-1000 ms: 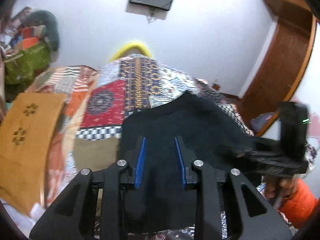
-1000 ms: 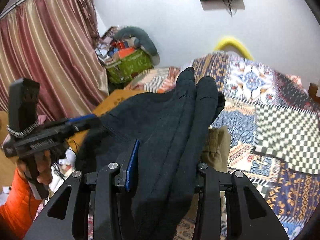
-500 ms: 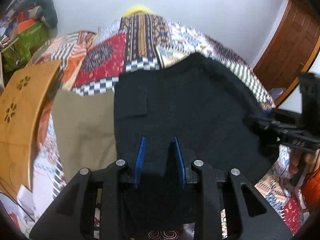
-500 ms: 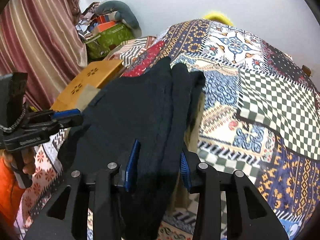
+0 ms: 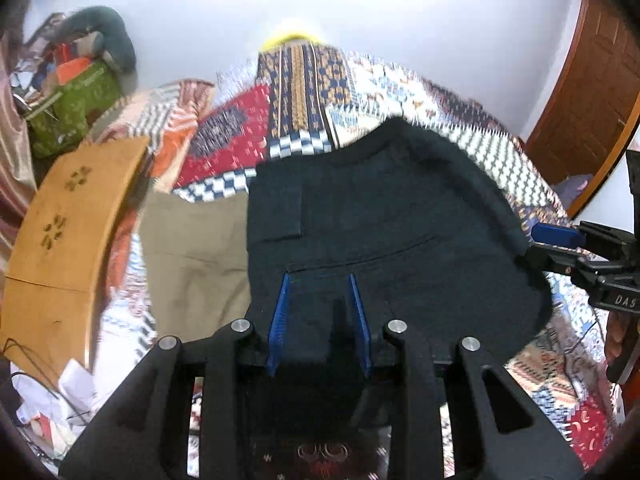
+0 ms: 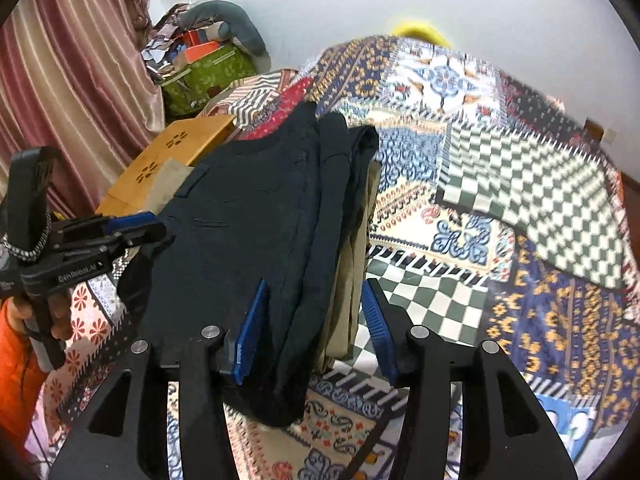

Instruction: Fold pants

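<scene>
Dark navy pants [image 5: 384,216] lie folded on the patchwork bedspread, on top of khaki pants [image 5: 192,240]. My left gripper [image 5: 318,320] sits at the near edge of the navy pants with cloth between its blue pads, jaws still narrow. In the right wrist view the navy pants [image 6: 256,216] lie flat and my right gripper [image 6: 312,328] stands wide open over their near right edge, holding nothing. The left gripper also shows at the left of that view [image 6: 132,224].
A wooden lap table [image 5: 68,216] lies left of the clothes. A green bag and clutter [image 6: 204,76] sit in the far corner by a striped curtain. The patchwork bedspread [image 6: 520,200] stretches to the right. A wooden door [image 5: 592,92] stands at the far right.
The navy pants came down from being held up and now lie flat on the bed. My right gripper opened and let go of the cloth. Both grippers lowered toward the bed.
</scene>
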`<act>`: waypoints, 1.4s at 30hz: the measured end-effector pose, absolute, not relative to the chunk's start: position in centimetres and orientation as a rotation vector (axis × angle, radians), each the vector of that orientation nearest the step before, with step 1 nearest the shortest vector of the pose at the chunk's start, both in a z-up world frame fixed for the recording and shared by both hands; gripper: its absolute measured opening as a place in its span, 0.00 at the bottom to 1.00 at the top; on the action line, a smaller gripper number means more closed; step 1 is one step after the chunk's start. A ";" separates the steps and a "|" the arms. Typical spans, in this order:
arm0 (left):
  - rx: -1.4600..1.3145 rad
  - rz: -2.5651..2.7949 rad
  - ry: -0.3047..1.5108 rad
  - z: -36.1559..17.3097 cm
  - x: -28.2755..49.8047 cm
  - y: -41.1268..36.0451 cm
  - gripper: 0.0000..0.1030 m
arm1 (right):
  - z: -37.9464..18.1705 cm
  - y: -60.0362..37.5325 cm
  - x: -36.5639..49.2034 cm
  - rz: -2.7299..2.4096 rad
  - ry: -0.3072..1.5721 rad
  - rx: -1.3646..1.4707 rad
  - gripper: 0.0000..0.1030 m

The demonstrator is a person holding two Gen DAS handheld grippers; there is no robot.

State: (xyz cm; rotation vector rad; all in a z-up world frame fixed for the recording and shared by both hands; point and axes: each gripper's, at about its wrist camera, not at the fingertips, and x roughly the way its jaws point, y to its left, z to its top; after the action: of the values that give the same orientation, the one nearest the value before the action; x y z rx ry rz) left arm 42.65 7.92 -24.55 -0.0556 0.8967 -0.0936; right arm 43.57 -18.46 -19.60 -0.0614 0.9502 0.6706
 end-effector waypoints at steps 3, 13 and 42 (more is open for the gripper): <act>-0.045 -0.078 0.841 -21.7 40.5 7.6 0.28 | -17.6 -18.7 42.4 0.677 0.900 -0.078 0.44; 0.009 -0.071 0.573 -10.0 31.5 5.1 0.28 | -7.6 -19.7 35.8 0.744 0.653 -0.061 0.44; -0.004 0.006 0.162 0.0 13.2 0.8 0.96 | 3.3 -22.5 20.0 0.671 0.218 0.054 0.83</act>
State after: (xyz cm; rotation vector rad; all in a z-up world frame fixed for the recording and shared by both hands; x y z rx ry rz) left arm 13.18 0.75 0.01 -0.0039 0.1623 0.0061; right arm 19.95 -22.54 3.35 0.0541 0.2176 0.6711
